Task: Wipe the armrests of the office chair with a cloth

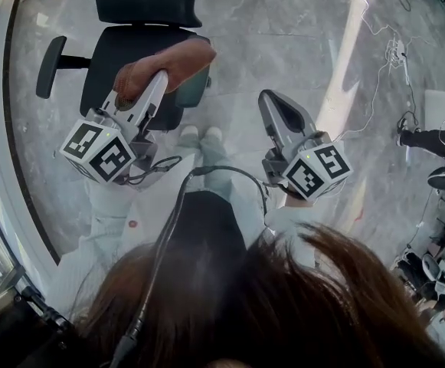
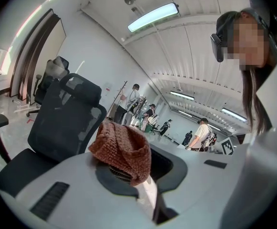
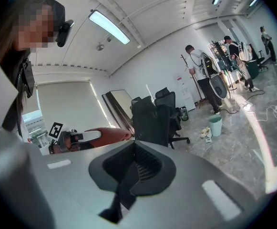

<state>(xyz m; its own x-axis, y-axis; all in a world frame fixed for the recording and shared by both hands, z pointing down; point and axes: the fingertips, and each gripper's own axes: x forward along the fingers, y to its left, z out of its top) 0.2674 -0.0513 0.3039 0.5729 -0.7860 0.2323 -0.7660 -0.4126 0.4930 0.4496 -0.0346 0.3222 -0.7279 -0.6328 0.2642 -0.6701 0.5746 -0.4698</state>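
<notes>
- Cloth (image 1: 168, 64), reddish-brown knit, is pinched in the left gripper (image 1: 158, 81); jaws narrow, clamped on it, with the bunch standing up past the tips.
- Cloth sits over the office chair (image 1: 130, 52) seat, beside the armrest (image 1: 194, 88) at picture right; contact unclear.
- Right gripper (image 1: 273, 104) is off the chair, over the floor (image 1: 283, 44); jaws together, nothing between them.

Bright ceiling strip lights (image 2: 152, 16), fisheye-bent edges

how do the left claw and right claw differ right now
The left claw is shut on a reddish-brown cloth; the right claw is shut on nothing. In the head view the left claw is over the office chair, the right claw over the floor. Both are grey and carry marker cubes.
</notes>
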